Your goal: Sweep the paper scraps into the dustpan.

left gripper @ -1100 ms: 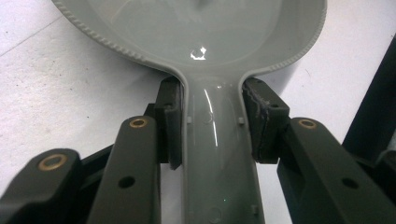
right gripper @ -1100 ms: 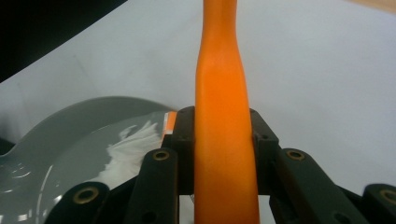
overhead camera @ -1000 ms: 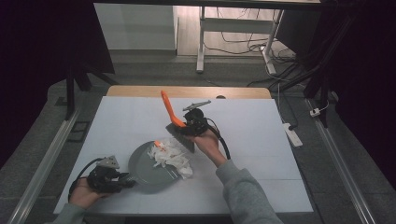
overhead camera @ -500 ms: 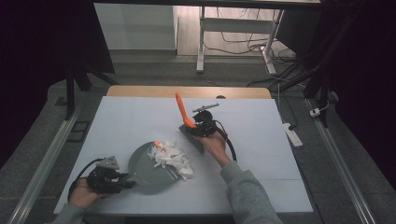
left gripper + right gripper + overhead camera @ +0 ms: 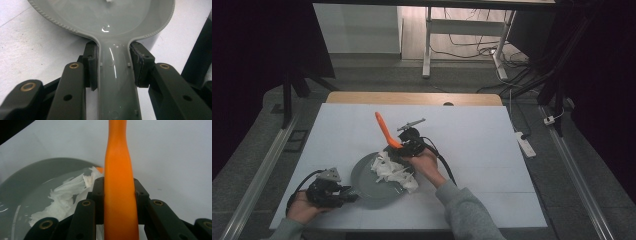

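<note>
Two claws clamped: left claw (image 5: 349, 196) on grey plastic pan handle (image 5: 117, 82), right claw (image 5: 398, 148) on orange plastic spatula (image 5: 385, 130), now nearer, over white crumpled paper (image 5: 393, 170).

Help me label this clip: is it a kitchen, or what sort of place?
Probably a recording lab, not a kitchen: a bare white-topped table fenced by metal floor rails, loose cables on the floor, and dark curtains at the sides.
</note>
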Action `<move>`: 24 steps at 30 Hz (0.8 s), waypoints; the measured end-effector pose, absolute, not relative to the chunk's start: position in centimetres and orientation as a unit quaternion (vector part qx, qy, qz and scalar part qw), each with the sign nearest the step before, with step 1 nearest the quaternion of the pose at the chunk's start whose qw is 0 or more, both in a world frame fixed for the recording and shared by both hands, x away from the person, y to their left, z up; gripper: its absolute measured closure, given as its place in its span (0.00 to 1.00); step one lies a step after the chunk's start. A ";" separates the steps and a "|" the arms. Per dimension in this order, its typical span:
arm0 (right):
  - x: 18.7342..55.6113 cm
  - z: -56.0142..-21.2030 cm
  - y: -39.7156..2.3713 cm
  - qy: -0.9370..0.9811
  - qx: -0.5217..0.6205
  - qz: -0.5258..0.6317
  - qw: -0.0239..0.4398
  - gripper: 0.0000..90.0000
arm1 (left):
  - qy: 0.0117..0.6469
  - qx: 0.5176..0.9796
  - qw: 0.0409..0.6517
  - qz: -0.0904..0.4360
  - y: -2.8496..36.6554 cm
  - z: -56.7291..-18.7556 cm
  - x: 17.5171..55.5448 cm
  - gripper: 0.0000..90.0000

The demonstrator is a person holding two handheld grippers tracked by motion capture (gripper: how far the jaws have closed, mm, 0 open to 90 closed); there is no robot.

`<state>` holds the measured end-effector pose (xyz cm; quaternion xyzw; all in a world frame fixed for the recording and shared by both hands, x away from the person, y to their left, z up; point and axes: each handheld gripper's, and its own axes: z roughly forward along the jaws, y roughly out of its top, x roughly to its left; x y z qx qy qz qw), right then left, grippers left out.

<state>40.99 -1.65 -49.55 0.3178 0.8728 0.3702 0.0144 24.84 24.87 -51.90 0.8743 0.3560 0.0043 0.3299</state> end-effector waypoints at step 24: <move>39.1 -46.0 -6.5 0.842 0.330 0.423 0.058 0.78 | 0.356 0.875 0.329 0.001 25.2 -51.9 24.5 0.69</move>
